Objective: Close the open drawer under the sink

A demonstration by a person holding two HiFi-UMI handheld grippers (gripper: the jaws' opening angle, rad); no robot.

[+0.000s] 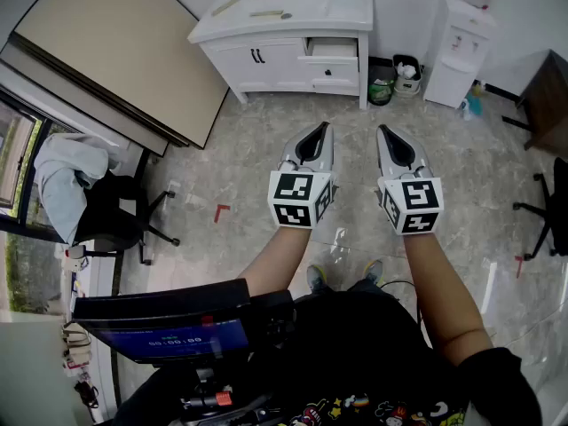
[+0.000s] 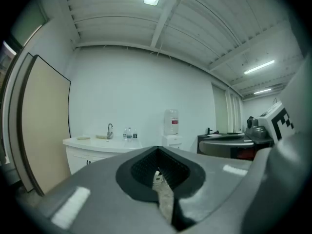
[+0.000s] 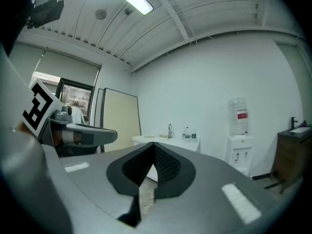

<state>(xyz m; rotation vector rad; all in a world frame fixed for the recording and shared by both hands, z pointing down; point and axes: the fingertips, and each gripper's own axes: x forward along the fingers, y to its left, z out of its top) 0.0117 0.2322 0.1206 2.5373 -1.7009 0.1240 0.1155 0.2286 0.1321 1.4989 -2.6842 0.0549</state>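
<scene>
The white sink cabinet (image 1: 266,60) stands against the far wall, a few steps off. Its top right drawer (image 1: 334,48) is pulled out; the lower drawers sit flush. My left gripper (image 1: 323,128) and right gripper (image 1: 384,131) hover side by side over the floor, pointing at the cabinet, both shut and holding nothing. In the left gripper view the shut left gripper (image 2: 157,148) fills the lower frame, with the sink cabinet (image 2: 92,147) far behind at left. The right gripper (image 3: 154,144) also shows shut, the sink cabinet (image 3: 165,139) small beyond it.
A water dispenser (image 1: 457,51) stands right of the cabinet, with two small bins (image 1: 395,78) between them. A large beige board (image 1: 124,43) leans at left. An office chair (image 1: 106,207) with cloth is at left, a dark table (image 1: 543,87) at right, a screen (image 1: 164,331) near my body.
</scene>
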